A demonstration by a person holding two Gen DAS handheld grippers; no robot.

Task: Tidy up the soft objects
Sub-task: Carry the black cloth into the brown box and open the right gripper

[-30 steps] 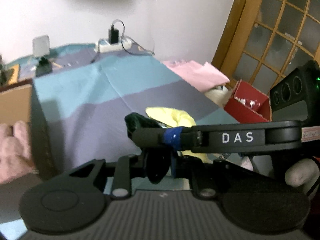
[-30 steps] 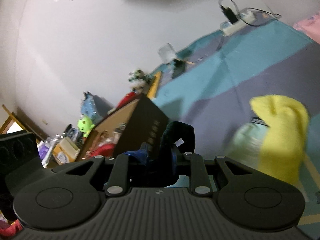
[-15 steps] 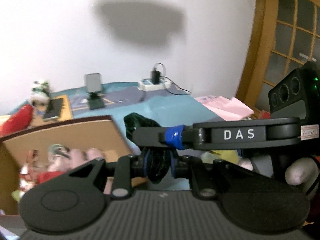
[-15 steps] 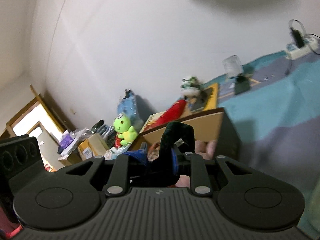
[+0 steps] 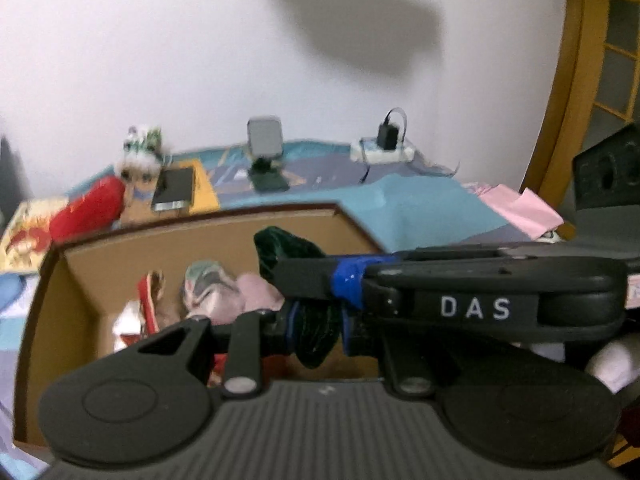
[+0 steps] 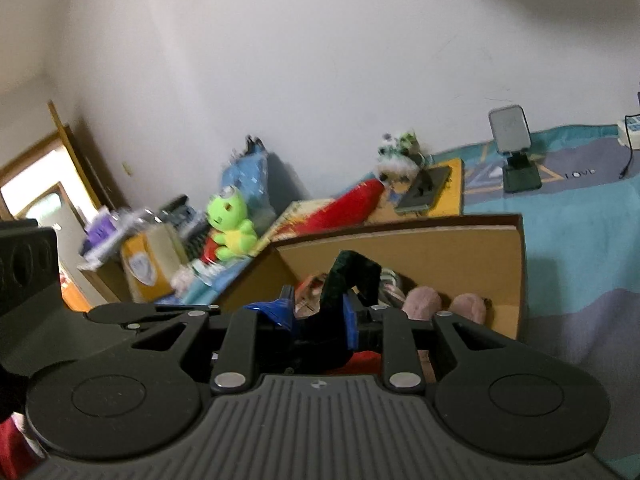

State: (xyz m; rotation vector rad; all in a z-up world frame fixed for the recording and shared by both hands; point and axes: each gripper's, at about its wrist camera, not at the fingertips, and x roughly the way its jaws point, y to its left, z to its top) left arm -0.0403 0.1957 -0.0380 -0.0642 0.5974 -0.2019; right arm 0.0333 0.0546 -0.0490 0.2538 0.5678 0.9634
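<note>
Left gripper [image 5: 316, 332]: pressed together on a dark green soft cloth [image 5: 288, 246], which bunches between its jaws and pokes up above them.
Right gripper [image 6: 320, 316]: pinching the same dark cloth [image 6: 352, 276]; its jaws have just been opening a little, with the cloth between them.
Cloth's place: held in the air just above the near side of the open cardboard box [image 5: 200, 236], not yet in it.
Box contents: pink plush pieces [image 6: 424, 302] and other soft items lie on its floor, to the far side.
Risk, uneven release: if the right jaws let go first, the cloth would probably swing on the left grip and drape over the box wall.
Risk, snagging: the fuzzy fabric may cling to a pad and get dragged back out.
Risk, aim: both views are blurred, so the drop point is hard to judge.
</note>
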